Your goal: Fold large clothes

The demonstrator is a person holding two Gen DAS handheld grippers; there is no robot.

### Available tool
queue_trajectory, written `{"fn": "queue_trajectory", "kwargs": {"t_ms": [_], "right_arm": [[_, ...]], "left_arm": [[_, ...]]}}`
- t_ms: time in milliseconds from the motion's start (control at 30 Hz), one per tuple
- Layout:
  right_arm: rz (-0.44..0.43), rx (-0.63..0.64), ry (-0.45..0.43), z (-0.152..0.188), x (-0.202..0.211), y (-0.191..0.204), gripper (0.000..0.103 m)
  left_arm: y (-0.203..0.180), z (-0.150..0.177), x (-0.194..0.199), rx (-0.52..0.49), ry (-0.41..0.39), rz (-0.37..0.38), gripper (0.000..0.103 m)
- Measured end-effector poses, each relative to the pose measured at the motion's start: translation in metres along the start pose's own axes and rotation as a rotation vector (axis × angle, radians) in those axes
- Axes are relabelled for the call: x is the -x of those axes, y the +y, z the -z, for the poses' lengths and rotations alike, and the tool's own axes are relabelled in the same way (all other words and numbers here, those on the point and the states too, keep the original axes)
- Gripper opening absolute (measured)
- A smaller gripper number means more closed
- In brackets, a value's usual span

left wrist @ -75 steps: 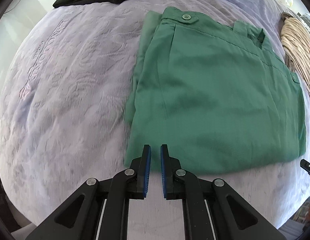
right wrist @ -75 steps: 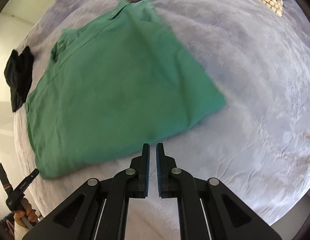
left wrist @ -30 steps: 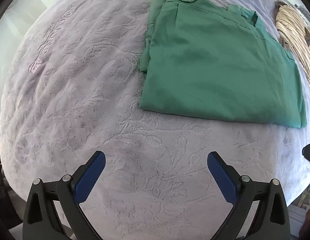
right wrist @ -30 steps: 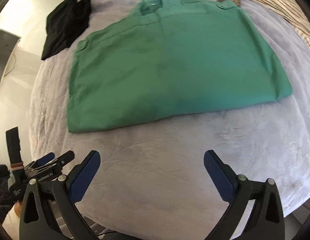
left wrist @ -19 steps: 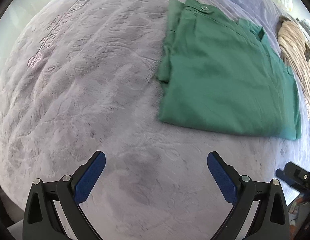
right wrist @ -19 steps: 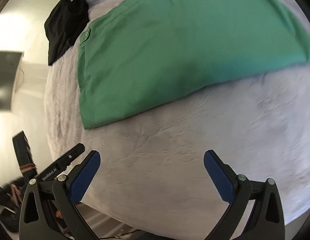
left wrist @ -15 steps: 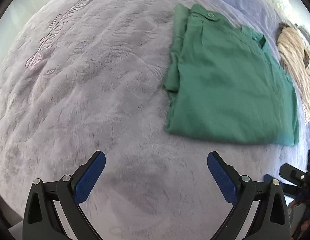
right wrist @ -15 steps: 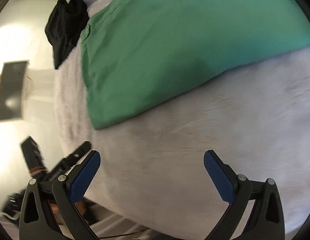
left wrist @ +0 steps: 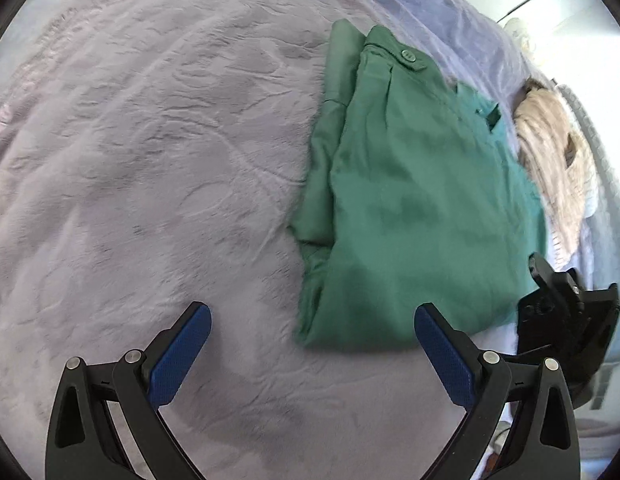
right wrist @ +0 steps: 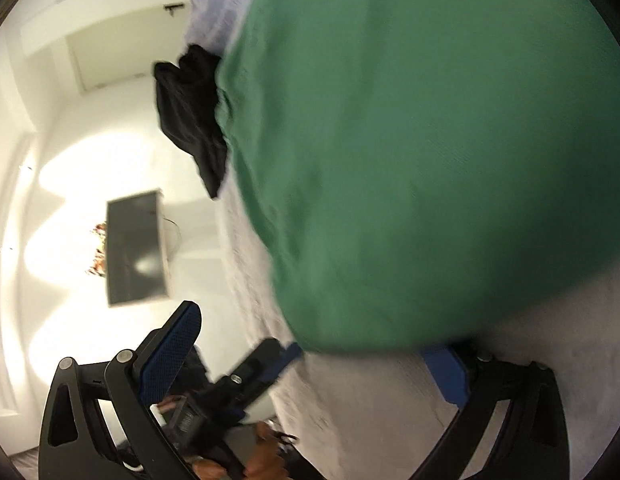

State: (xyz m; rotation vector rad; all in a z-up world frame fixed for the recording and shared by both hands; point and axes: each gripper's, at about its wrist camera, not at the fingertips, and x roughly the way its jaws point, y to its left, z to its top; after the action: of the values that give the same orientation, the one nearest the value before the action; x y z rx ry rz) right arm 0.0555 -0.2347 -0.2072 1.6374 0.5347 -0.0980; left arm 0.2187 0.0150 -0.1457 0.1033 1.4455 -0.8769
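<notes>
Green shirt lies folded flat on the bed, right of centre in the left wrist view, collar end far, folded hem edge near. A narrower layer, probably a tucked sleeve, sticks out along its left side.

Left tongs spread wide, holding nothing, hovering over the bed just short of the shirt's near-left corner. Right tongs also wide apart and empty, down close at the shirt's near edge; that view is blurred and tilted, so contact can't be told. The right tongs' body shows at the shirt's right corner in the left view.

Black garment sits at the far end of the bed, beige knit beyond the shirt on the right.

Handling, as a judgement: thin woven cloth, light, limp, a bit slippery on the plush cover; layers will slide apart if pinched singly. Best hold looks like the two near corners of the folded edge, biting through all layers, then lifting both ends evenly for the next fold. Likely late in the folding.
</notes>
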Motion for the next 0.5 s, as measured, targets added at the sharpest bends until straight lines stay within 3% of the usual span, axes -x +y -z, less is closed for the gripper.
{"fn": "queue_trajectory", "kwargs": {"t_ms": [100,167,200,233,400,500], "right_arm": [[0.002,-0.037,-0.015,-0.003,-0.002,0.001,0.102],[0.006,-0.086,-0.015,-0.006,0.001,-0.004,0.08],[0.019,-0.106,-0.012,-0.006,0.002,-0.007,0.037],[0.027,-0.119,-0.005,-0.007,0.003,-0.01,0.009],[-0.05,-0.028,-0.01,-0.007,0.015,0.011,0.008],[-0.08,0.008,-0.011,-0.009,0.025,0.026,0.008]], "left_arm": [[-0.001,-0.009,-0.001,0.011,-0.005,0.046,0.102],[-0.002,-0.016,-0.002,0.008,-0.008,0.07,0.102],[-0.003,-0.021,-0.004,0.008,-0.004,0.093,0.102],[-0.002,-0.025,-0.005,0.011,0.001,0.116,0.102],[-0.013,-0.056,-0.02,0.023,0.024,0.249,0.102],[-0.023,-0.077,-0.042,0.042,0.076,0.361,0.102]]}}
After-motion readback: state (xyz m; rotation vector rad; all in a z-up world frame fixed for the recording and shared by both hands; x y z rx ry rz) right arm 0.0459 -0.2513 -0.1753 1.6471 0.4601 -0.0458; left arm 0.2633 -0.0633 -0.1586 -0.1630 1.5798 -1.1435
